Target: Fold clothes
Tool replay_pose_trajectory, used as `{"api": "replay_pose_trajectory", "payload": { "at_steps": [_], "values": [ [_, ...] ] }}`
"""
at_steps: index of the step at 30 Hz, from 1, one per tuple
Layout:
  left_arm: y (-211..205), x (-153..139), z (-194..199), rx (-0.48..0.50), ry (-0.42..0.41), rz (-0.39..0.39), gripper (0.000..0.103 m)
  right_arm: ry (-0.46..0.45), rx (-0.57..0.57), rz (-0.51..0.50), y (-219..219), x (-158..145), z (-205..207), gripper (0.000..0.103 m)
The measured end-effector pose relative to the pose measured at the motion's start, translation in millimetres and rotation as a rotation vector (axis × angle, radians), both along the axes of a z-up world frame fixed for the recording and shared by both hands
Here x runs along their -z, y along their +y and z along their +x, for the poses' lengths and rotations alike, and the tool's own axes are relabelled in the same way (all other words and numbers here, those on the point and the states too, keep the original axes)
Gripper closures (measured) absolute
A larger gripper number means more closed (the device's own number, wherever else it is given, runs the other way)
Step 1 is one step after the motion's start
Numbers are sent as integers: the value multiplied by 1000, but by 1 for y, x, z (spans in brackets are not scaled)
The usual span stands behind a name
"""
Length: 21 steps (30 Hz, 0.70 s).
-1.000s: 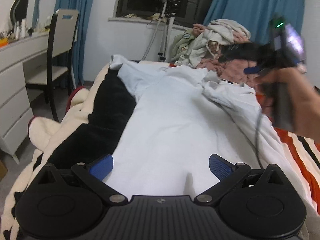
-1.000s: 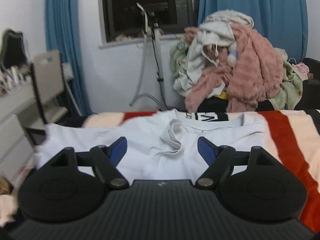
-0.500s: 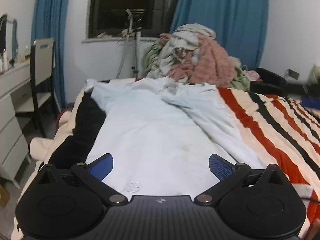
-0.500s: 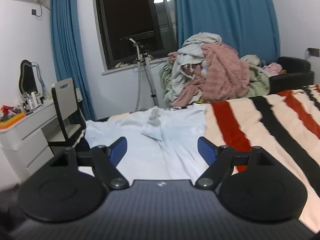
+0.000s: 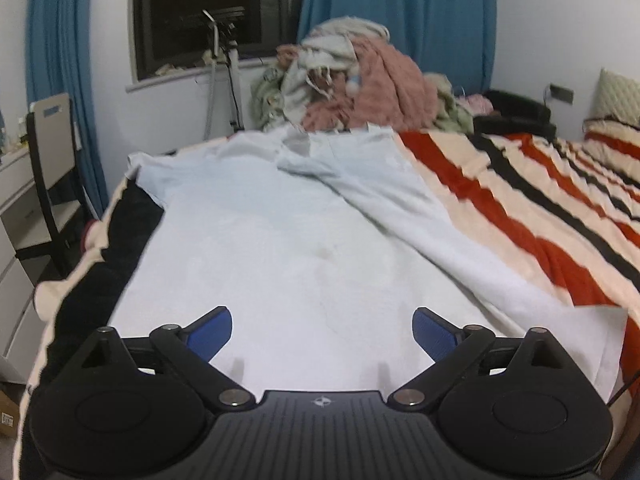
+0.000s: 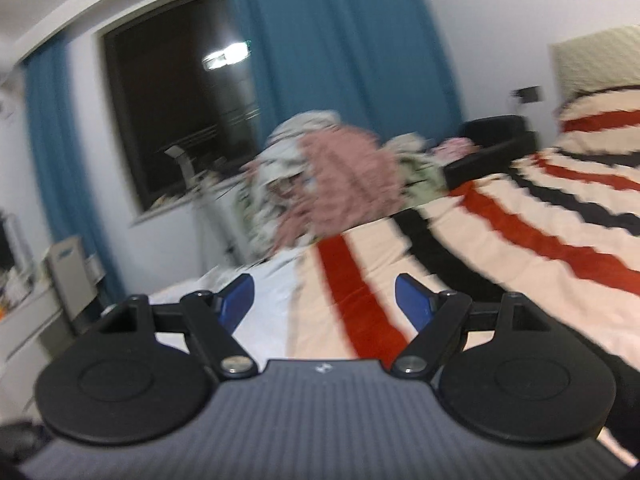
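A pale blue shirt (image 5: 280, 240) lies spread lengthwise on the striped bed, its right side folded over toward the middle and its collar end at the far edge. My left gripper (image 5: 322, 330) hovers over the shirt's near hem; its jaws are closing slightly but stand wide, with nothing pressed between the blue pads. In the blurred right wrist view, my right gripper (image 6: 324, 300) is open and empty above the striped blanket (image 6: 500, 248), with only a corner of the shirt (image 6: 264, 312) at lower left.
A heap of clothes (image 5: 352, 84) with a pink fleece is piled beyond the bed's far end. A chair (image 5: 52, 160) and white drawers stand at the left by blue curtains. A black item (image 5: 516, 116) and a pillow (image 5: 618, 98) sit at the right.
The right gripper left the shirt's collar and swung right over the striped blanket, out of the left wrist view. The left view shifted right along the near hem.
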State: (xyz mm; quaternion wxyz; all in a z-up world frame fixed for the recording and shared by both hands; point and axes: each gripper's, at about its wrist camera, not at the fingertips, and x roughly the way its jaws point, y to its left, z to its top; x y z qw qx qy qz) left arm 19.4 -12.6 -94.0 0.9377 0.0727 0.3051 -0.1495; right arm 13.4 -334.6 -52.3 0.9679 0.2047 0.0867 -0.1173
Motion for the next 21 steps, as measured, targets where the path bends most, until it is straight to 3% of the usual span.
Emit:
{"api": "replay_pose_trajectory", "payload": {
  "at_steps": [2,8,11,15,18,21],
  "values": [
    [-8,2,0,14,7,0,15,-5,48,57,-18,4,-4,22],
    [-59,-2,-12,125,10,-2,17,-14,93,89,-29,15,-10,22],
    [-99,-4,-20,231,44,-43,21,-30,110,99,-31,17,-16,22],
    [-160,-6,-34,398,23,-67,24,-62,173,125,-43,18,-27,22],
    [-198,6,-53,534,-12,-9,30,-79,196,136,-50,19,-32,22],
    [-227,27,-62,610,3,67,37,-84,198,173,-57,24,-34,22]
  ]
}}
